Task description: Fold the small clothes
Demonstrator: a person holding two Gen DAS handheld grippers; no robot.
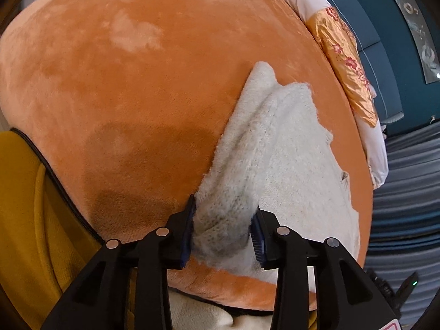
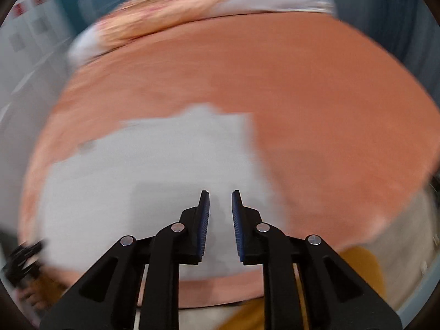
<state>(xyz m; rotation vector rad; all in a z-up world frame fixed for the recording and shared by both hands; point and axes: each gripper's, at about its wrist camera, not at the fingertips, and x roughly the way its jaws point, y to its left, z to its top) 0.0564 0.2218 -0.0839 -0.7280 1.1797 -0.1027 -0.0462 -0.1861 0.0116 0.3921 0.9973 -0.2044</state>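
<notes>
While the left gripper (image 1: 224, 228) is pinched on a bunched sweater (image 1: 275, 159), the right gripper's (image 2: 220, 220) fingers are held slightly apart, empty.

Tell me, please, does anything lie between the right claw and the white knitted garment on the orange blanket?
Nothing visible does. The right claw hangs empty, its jaws parted, directly over the white knitted garment, with only open air between them. The left claw has a bunched fold of that garment between its pads, off to the side.
</notes>
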